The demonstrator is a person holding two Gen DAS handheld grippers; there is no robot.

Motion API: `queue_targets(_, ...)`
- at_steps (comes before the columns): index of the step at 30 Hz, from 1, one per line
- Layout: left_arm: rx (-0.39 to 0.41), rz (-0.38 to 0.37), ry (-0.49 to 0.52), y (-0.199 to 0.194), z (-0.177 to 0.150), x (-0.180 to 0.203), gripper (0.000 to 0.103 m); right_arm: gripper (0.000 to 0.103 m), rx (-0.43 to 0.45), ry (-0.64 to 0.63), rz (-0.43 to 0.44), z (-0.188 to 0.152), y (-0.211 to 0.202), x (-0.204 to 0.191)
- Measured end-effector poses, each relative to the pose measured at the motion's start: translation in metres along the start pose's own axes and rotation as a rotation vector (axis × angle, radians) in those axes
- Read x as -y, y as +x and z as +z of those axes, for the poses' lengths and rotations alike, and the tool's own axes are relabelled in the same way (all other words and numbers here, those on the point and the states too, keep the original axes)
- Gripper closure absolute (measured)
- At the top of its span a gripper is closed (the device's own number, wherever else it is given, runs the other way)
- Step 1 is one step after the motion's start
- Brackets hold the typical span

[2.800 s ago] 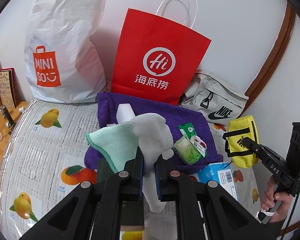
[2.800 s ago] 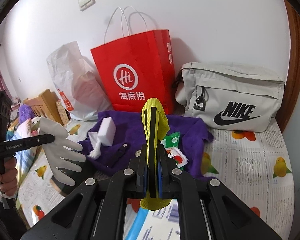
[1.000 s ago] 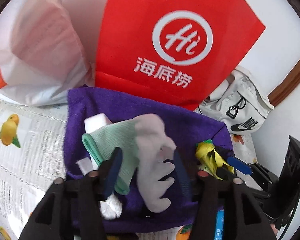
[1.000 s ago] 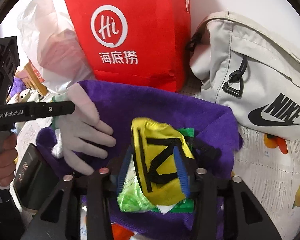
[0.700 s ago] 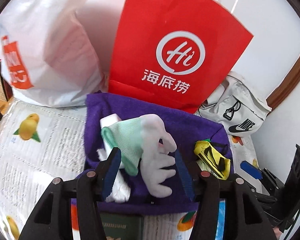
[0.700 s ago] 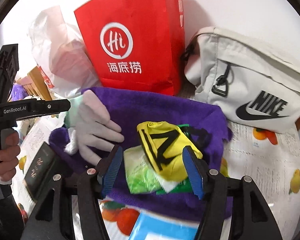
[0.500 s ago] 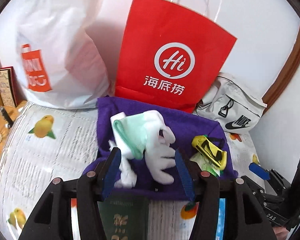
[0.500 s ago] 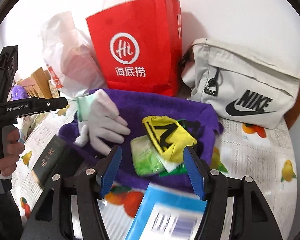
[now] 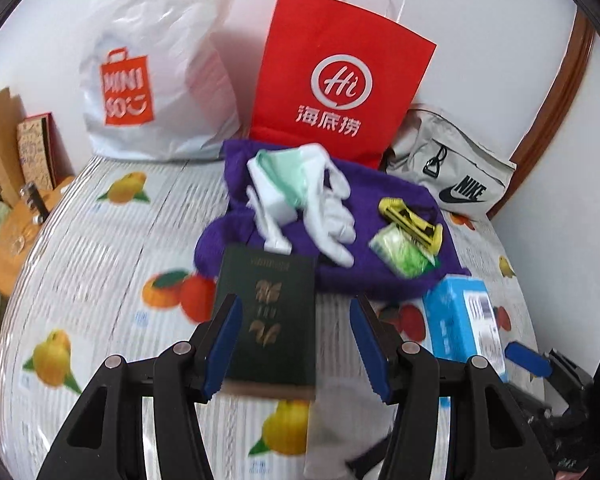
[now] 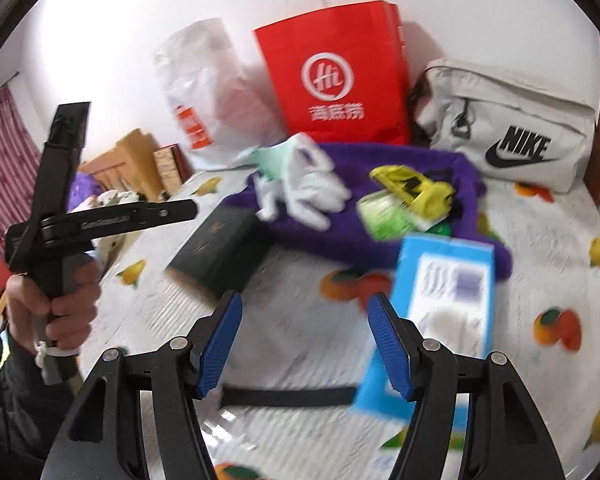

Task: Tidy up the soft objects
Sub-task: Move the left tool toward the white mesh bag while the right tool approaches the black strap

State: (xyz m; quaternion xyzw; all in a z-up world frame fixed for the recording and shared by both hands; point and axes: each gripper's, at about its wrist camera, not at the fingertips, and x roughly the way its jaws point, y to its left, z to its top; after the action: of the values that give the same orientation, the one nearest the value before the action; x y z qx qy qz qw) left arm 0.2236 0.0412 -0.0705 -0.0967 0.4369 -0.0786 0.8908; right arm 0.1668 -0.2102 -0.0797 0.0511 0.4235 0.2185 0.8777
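Note:
A purple towel (image 9: 384, 196) lies on the fruit-print cover below the red bag. On it rest a white glove with a mint cuff (image 9: 324, 204), a white sponge block (image 9: 274, 200), a yellow pouch (image 9: 414, 218) and a green packet (image 9: 404, 250). The same pile shows in the right wrist view: towel (image 10: 416, 168), glove (image 10: 308, 186), pouch (image 10: 414, 186). My left gripper (image 9: 296, 346) is open and empty, held back over a dark green booklet (image 9: 270, 312). My right gripper (image 10: 306, 346) is open and empty above the cover, near a blue box (image 10: 444, 312).
A red paper bag (image 9: 336, 76), a white MINISO plastic bag (image 9: 156, 64) and a grey Nike pouch (image 9: 448, 172) stand along the wall. A black strap (image 10: 288, 396) lies by the right gripper. Wooden items and a notebook (image 9: 36, 140) sit at the left.
Both grippers let go of the glove and the yellow pouch on the purple towel, opened, and drew back toward the near side. The booklet and blue box have come into view.

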Motion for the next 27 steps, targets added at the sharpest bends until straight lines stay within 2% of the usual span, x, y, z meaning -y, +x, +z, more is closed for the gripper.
queue_targets(6, -0.015, 0.009, -0.015, -0.009, -0.036, -0.016, 0.049, 0.038, -0.062, -0.02, 0.002, -0.037, 0.015, -0.023)
queue_targets(9, -0.03, 0.016, -0.027, -0.009, -0.053, -0.026, 0.049, 0.039, -0.1, -0.028, -0.027, -0.05, 0.029, -0.03)
queue_targets(14, -0.081, 0.002, -0.025, 0.002, -0.081, -0.033, 0.049, 0.039, -0.125, 0.002, -0.05, -0.065, 0.034, -0.028)
queue_targets(19, -0.146, -0.069, -0.014, 0.025, -0.099, -0.019, 0.049, 0.039, -0.125, 0.035, -0.077, -0.081, 0.022, -0.011)
queue_targets(23, -0.184, -0.092, 0.015, 0.042, -0.105, 0.002, 0.049, 0.039, -0.114, 0.072, -0.097, -0.094, 0.007, 0.007)
queue_targets(25, -0.183, -0.094, 0.045, 0.049, -0.107, 0.016, 0.036, 0.039, -0.11, 0.087, -0.095, -0.099, 0.002, 0.013)
queue_targets(27, -0.177, -0.088, 0.075, 0.053, -0.109, 0.028, 0.032, 0.039, -0.113, 0.102, -0.097, -0.106, -0.001, 0.02)
